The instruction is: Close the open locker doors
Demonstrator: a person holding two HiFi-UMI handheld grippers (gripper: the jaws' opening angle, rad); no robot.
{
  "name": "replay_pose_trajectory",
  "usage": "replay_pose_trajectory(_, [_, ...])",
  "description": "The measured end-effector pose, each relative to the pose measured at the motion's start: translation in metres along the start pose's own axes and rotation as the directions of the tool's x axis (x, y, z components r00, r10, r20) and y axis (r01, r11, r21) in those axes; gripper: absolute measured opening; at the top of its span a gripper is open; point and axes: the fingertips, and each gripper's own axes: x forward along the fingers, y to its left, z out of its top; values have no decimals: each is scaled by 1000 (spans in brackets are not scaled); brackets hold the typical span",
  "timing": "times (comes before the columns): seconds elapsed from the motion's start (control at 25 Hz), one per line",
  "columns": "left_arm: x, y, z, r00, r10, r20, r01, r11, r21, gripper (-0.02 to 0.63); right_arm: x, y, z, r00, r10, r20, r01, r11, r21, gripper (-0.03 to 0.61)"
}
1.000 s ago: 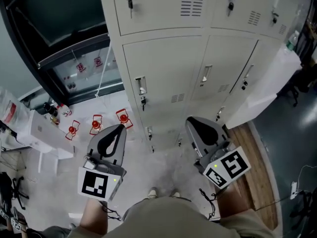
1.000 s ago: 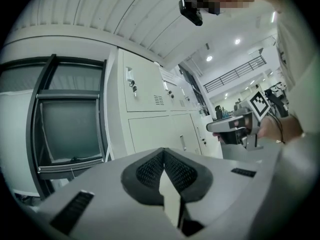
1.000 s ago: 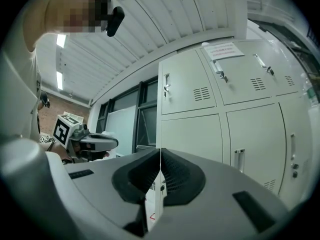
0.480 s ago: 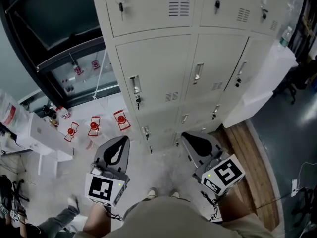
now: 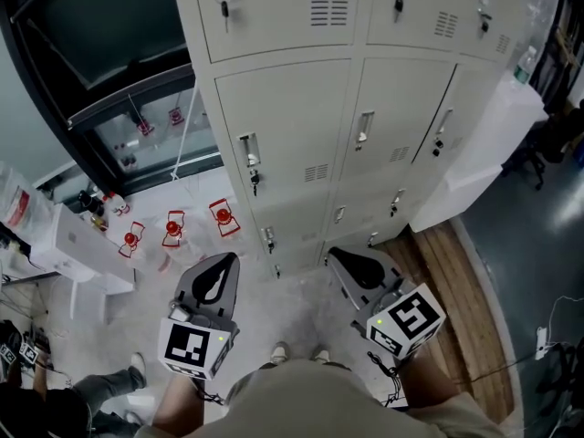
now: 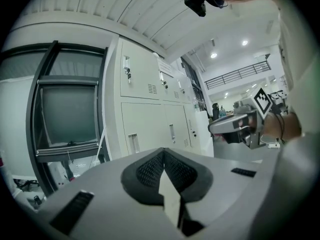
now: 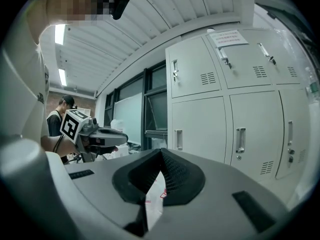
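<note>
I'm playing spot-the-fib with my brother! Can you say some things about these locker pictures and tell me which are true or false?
1. The left gripper and right gripper are both shut and empty. True.
2. The left gripper touches a locker handle. False: it hangs clear of the lockers.
3. Keys hang in top-row locks. True.
4. The lockers are blue. False: they are pale grey.

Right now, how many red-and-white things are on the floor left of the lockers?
3 red-and-white items in a row: nearest the lockers, middle, farthest left. More may be hidden out of view.
</note>
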Motion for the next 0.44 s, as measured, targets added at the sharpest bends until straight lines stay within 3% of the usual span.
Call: replay_pose_trajectory(0.44, [0,10,1,1000,14,-2,-14,1000,18,6,1,-15,9,999,-42,22,42,999,-1,6])
